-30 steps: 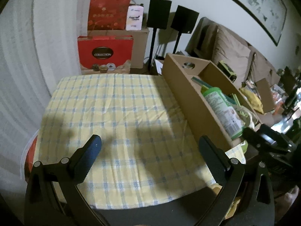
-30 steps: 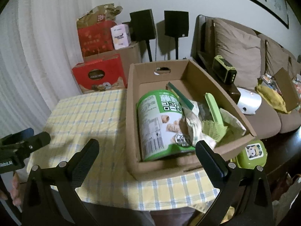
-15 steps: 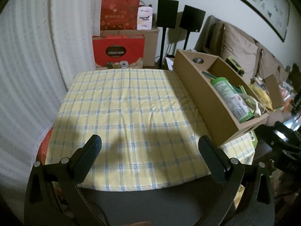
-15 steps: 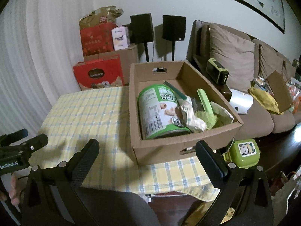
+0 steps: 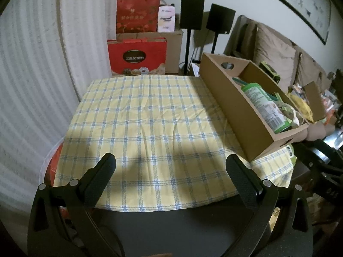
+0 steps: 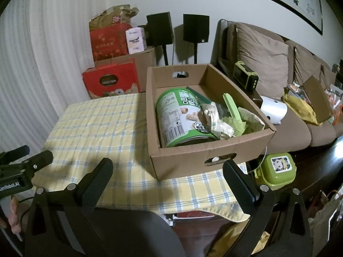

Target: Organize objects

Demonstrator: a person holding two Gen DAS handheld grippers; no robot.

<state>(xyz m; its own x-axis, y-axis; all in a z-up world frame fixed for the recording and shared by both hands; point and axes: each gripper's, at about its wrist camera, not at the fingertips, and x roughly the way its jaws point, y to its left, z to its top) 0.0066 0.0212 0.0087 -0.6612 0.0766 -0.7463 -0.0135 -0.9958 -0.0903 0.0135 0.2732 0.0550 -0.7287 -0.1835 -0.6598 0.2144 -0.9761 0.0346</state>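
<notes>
A cardboard box (image 6: 182, 162) stands on the right side of a table with a yellow checked cloth (image 5: 150, 117). In it lie a green snack can (image 6: 178, 117), a crumpled wrapper (image 6: 216, 120) and a green plastic tool (image 6: 231, 105). The box also shows at the right of the left wrist view (image 5: 238, 111). My left gripper (image 5: 171, 167) is open and empty, held off the table's near edge. My right gripper (image 6: 168, 171) is open and empty, in front of the box's near wall and clear of it.
Red gift boxes (image 5: 137, 57) and cardboard cartons stand behind the table by two black speakers (image 6: 178, 30). A brown sofa (image 6: 278, 75) with cushions and clutter lies to the right. A green lunch box (image 6: 276, 169) sits beside the table's right corner.
Both grippers have pulled back and up from the table, so the whole cloth and box now show. Both stayed open and empty.
</notes>
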